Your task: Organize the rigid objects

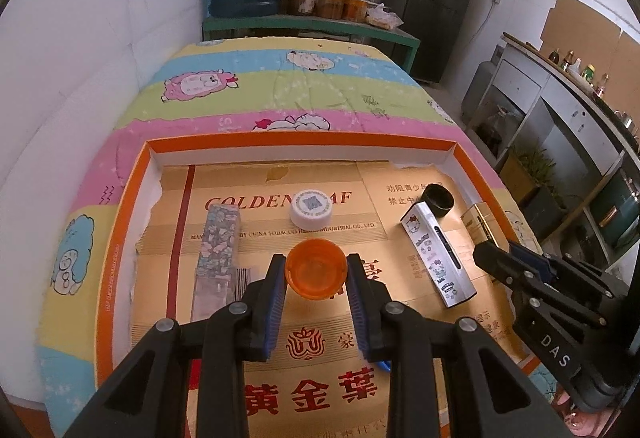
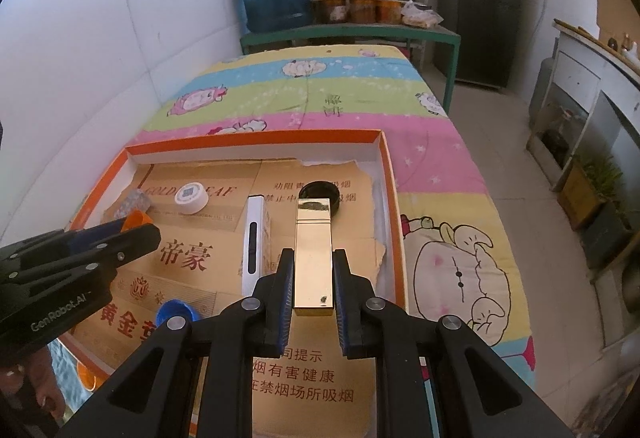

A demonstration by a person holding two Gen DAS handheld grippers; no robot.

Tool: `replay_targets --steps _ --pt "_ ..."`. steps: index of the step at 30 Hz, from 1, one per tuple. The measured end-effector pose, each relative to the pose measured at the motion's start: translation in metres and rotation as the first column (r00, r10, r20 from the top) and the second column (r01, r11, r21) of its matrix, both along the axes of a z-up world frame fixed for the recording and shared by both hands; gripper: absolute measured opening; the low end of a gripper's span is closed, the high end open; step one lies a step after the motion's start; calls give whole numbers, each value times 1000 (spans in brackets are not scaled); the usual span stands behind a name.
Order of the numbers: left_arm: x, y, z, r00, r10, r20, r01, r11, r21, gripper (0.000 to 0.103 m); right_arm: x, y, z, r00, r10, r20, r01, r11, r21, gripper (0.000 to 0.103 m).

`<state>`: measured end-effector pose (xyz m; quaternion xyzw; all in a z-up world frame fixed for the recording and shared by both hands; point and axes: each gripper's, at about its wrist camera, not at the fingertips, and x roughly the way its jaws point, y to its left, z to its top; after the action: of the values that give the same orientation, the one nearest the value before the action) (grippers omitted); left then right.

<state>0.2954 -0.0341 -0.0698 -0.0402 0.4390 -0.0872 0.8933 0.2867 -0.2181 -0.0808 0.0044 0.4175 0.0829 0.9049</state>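
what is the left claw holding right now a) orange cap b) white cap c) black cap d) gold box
a: in the left wrist view the left claw has its blue pads closed against both sides of the orange cap, while the white cap and black cap lie free on the cardboard and the gold box sits in the right claw.

- translucent orange plastic cap [image 1: 316, 270]
- shiny gold rectangular box [image 2: 313, 254]
- white round cap [image 1: 311, 209], blue-grey code printed on top
- floral-patterned long box [image 1: 218, 250]
- orange-rimmed cardboard tray [image 1: 120, 222]
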Motion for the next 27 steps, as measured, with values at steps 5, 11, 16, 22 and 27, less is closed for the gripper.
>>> replay_targets --steps 5,11,16,22,27 --pt "3 1 -5 1000 1 -10 -1 1000 -2 30 1 1 -4 1000 4 -10 -4 1000 -2 18" --pt "5 2 -10 1000 -1 -22 1 1000 0 30 3 2 -9 1000 9 -24 -9 1000 -11 18" --pt "6 2 -15 1000 -2 -30 2 1000 8 30 5 4 -13 999 15 -41 -15 1000 -16 18" --pt "6 2 -16 1000 -3 -27 3 1000 12 30 8 5 -17 999 17 -51 -18 1000 -20 18" --pt "6 4 -16 1000 -3 -21 3 1000 -8 30 8 6 -17 999 17 -46 -18 1000 -23 18"
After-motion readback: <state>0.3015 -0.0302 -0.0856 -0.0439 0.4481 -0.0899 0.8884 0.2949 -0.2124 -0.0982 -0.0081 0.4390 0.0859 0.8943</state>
